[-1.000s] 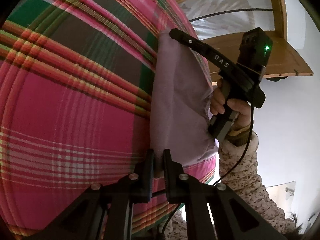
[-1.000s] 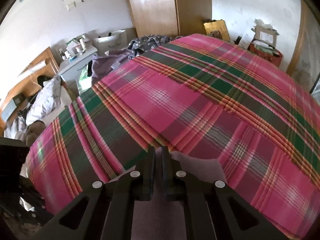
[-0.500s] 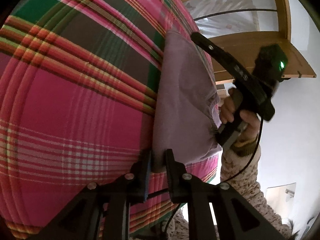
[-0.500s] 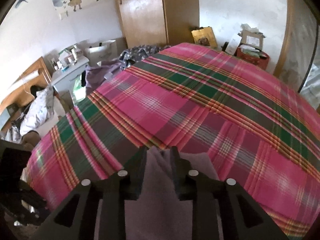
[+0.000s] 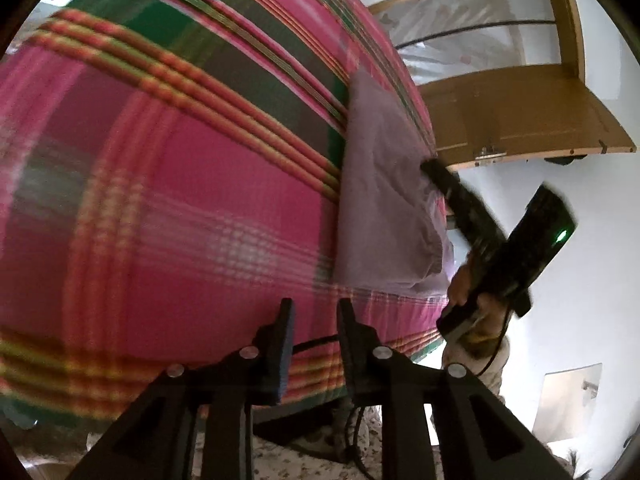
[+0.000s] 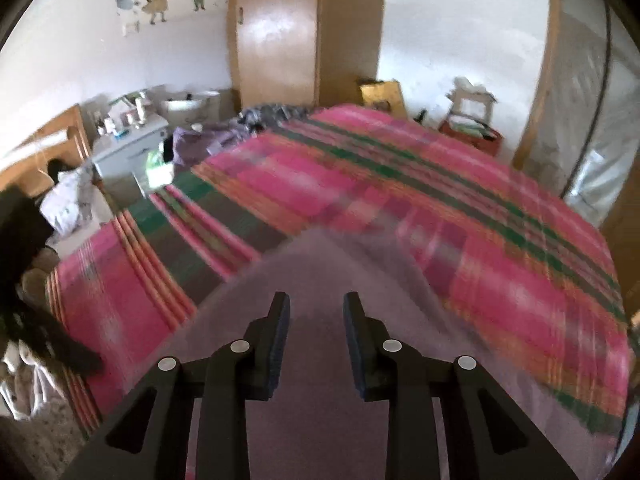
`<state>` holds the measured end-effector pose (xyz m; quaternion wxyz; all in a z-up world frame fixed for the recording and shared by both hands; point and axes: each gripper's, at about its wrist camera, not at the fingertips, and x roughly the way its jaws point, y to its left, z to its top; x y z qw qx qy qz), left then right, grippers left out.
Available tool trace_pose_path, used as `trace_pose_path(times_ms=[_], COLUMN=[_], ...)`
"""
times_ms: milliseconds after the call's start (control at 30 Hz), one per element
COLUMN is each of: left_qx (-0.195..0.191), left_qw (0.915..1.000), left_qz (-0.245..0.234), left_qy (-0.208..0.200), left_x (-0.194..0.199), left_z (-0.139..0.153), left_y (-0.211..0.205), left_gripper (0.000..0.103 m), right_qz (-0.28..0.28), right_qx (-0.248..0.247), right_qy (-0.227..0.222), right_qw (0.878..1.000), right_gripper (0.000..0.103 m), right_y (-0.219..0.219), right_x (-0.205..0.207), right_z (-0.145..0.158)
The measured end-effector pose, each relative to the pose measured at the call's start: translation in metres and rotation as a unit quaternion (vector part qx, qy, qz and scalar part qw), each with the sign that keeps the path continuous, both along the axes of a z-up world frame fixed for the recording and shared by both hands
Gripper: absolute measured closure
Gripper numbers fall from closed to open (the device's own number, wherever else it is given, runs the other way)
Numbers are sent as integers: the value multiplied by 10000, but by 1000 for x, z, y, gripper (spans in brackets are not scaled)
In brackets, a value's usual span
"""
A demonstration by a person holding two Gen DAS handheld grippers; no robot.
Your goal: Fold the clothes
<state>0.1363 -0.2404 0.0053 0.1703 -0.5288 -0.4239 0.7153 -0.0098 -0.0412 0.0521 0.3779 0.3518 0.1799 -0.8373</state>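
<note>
A folded lilac garment [image 5: 384, 200] lies flat on the pink and green plaid bedspread [image 5: 180, 184], near the bed's right edge in the left wrist view. My left gripper [image 5: 314, 312] is short of the garment's near edge; its jaws are opening with nothing between them. In the right wrist view the same garment [image 6: 320, 264] spreads out, blurred, beneath my right gripper [image 6: 316, 308], which is open and pinches no cloth. A person's hand [image 5: 464, 284] holds the right tool beside the bed.
A pile of dark and purple clothes [image 6: 224, 136] sits at the bed's far end beside a white cabinet [image 6: 128, 152]. A wooden wardrobe [image 6: 280, 32] stands behind, a red box [image 6: 472, 132] at the far right, and a wooden door [image 5: 520, 112] nearby.
Both grippers were shut on the lilac garment's edge; both have let go and drawn back. The garment now rests on the bedspread, and the right tool has swung away and down.
</note>
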Motion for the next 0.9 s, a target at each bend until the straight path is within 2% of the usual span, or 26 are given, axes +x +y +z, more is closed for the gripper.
trace_pose_path(times_ms=[100, 267, 333, 400, 467, 667, 833, 900], left_qx=[-7, -105, -154, -179, -169, -216, -240, -238], left_qw=[10000, 9998, 9997, 9995, 9994, 9990, 9986, 9982], left_qz=[60, 0, -29, -46, -95, -330, -445, -519], left_qy=[16, 146, 206, 266, 281, 228, 171, 176], left_x=[9, 14, 14, 12, 7, -7, -24, -30], left_z=[2, 13, 19, 23, 26, 28, 28, 28], left_y=[-5, -2, -4, -6, -3, 11, 15, 16], left_gripper=[78, 76, 74, 72, 71, 71, 71, 71], right_qz=[-294, -785, -896, -1001, -1118, -1549, -1899, -2138], right_qx=[17, 77, -18, -228, -413, -302, -235, -213], right_qy=[-182, -222, -156, 58, 262, 413, 326, 133], right_qw=[9994, 9966, 9959, 9947, 9925, 9866, 9810, 9766], right_gripper=[74, 72, 71, 61, 57, 57, 57, 56], right_y=[19, 41, 48, 55, 60, 57, 66, 73], right_x=[6, 14, 19, 23, 24, -5, -31, -44], right_z=[-14, -32, -28, -17, -7, -2, -7, -12])
